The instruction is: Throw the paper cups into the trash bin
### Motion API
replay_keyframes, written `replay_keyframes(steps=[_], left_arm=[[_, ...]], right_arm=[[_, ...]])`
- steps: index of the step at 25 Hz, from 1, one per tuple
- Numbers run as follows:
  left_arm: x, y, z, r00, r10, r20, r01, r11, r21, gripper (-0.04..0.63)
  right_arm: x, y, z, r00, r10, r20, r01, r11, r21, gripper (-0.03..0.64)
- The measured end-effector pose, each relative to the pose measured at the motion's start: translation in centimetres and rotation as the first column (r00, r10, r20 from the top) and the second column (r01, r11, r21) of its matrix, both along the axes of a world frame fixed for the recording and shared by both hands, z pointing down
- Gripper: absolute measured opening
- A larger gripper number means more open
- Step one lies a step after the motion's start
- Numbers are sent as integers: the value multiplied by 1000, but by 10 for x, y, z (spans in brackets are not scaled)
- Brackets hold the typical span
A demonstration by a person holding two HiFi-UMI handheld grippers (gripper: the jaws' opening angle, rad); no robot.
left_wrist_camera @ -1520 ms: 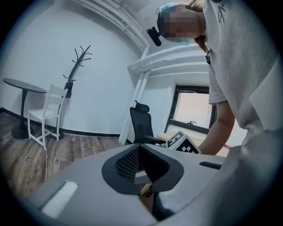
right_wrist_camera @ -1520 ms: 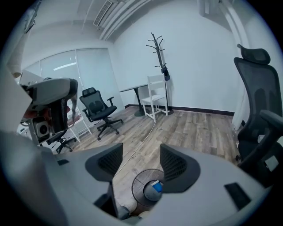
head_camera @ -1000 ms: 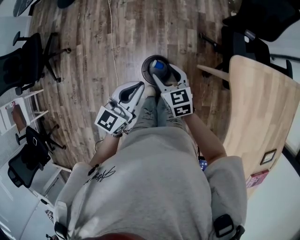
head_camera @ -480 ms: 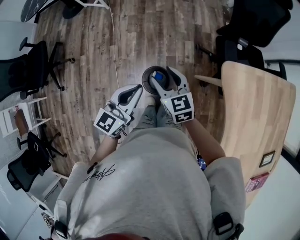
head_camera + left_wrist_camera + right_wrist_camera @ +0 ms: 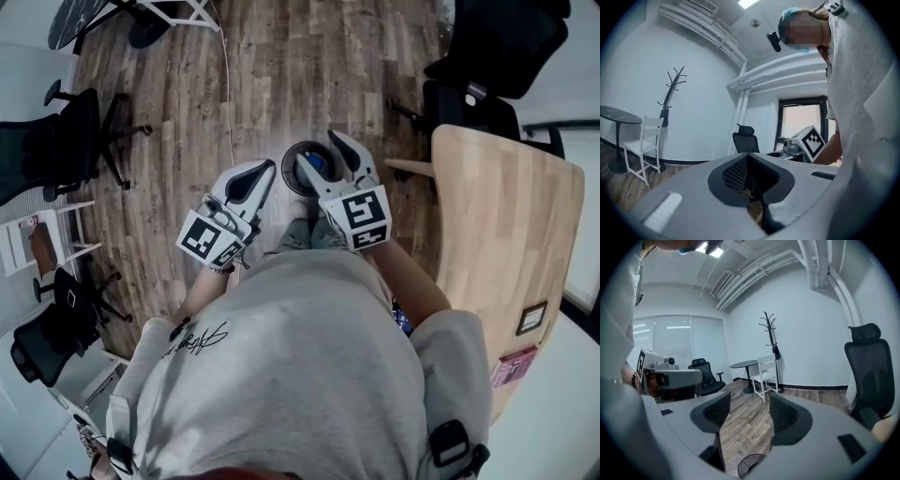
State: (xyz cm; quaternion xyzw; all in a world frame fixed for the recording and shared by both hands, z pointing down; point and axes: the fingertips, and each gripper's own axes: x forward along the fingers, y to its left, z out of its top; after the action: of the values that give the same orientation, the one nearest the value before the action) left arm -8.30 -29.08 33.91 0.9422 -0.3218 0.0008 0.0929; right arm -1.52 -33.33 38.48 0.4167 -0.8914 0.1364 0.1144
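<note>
— Our right tool (image 5: pixel 743 414) is spread with nothing between; our left tool (image 5: pixel 751 180) is pressed together.
— Under the right one we see the trash bin (image 5: pixel 290 169) on the wooden floor (image 5: pixel 187 141), something blue (image 5: pixel 316 161) inside it, and the table (image 5: pixel 497 234) to our right.

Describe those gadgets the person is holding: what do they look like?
Both the left gripper and right gripper are pale grey shells tapering to two jaws with black ribbed pads. Each carries a cube of black-and-white square markers. The person wears a light grey sweatshirt.

An office: black swivel chairs (image 5: pixel 52 150), a wooden desk (image 5: pixel 497 234), a coat stand (image 5: pixel 770 333) (wood-plank floor (image 5: pixel 281 75)).
</note>
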Motion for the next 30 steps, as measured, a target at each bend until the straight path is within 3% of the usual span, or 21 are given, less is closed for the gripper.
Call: replay_keyframes(steps=[5, 19, 30], left_arm=[[-1, -8, -16, 1000, -15, -18, 16, 1000, 24, 3], [-9, -17, -60, 999, -38, 36, 32, 989, 141, 3], [-5, -14, -79, 998, -21, 56, 11, 984, 176, 3]], right_arm=[[6, -2, -21, 1000, -12, 11, 12, 999, 41, 267], [4, -11, -98, 998, -16, 59, 1, 970, 244, 244], [-10, -2, -122, 996, -41, 79, 18, 960, 278, 179]])
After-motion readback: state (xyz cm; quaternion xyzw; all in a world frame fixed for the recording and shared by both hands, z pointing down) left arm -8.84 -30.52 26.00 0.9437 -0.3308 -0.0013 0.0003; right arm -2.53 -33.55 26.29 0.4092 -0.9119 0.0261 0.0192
